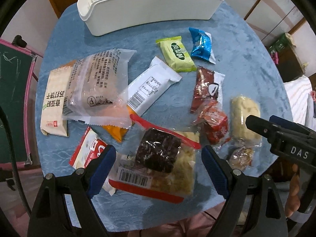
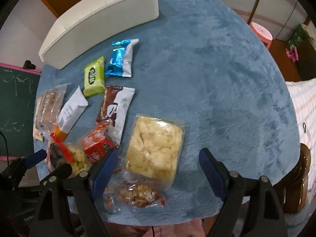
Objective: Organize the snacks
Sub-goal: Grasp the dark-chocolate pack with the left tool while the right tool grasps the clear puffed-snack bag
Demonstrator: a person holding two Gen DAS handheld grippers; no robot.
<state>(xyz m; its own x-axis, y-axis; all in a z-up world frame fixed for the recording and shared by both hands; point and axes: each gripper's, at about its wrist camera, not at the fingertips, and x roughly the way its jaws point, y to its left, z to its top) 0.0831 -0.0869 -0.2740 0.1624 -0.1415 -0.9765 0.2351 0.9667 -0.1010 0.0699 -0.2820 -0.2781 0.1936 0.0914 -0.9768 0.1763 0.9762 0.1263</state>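
Observation:
Several wrapped snacks lie loose on a blue cloth-covered table point(image 1: 246, 59). A long white bin point(image 1: 150, 6) stands at the far edge; it also shows in the right wrist view point(image 2: 94, 25). My left gripper point(image 1: 159, 165) is open, its fingers on either side of a clear pack with a dark cake and red stripes point(image 1: 158, 164), above it. My right gripper point(image 2: 156, 167) is open over a pale yellow crumbly pack point(image 2: 156, 148) and a small clear nut-cake wrapper point(image 2: 136, 195). A green pack point(image 1: 176, 54), a blue pack point(image 1: 202, 46) and a brown-and-white pack point(image 1: 207, 88) lie farther off.
A green chalkboard with a pink frame point(image 1: 13, 98) stands left of the table. A pink stool point(image 2: 261, 33) and a wooden chair point(image 2: 302, 177) are at the right. The table's right half point(image 2: 227, 79) is bare blue cloth.

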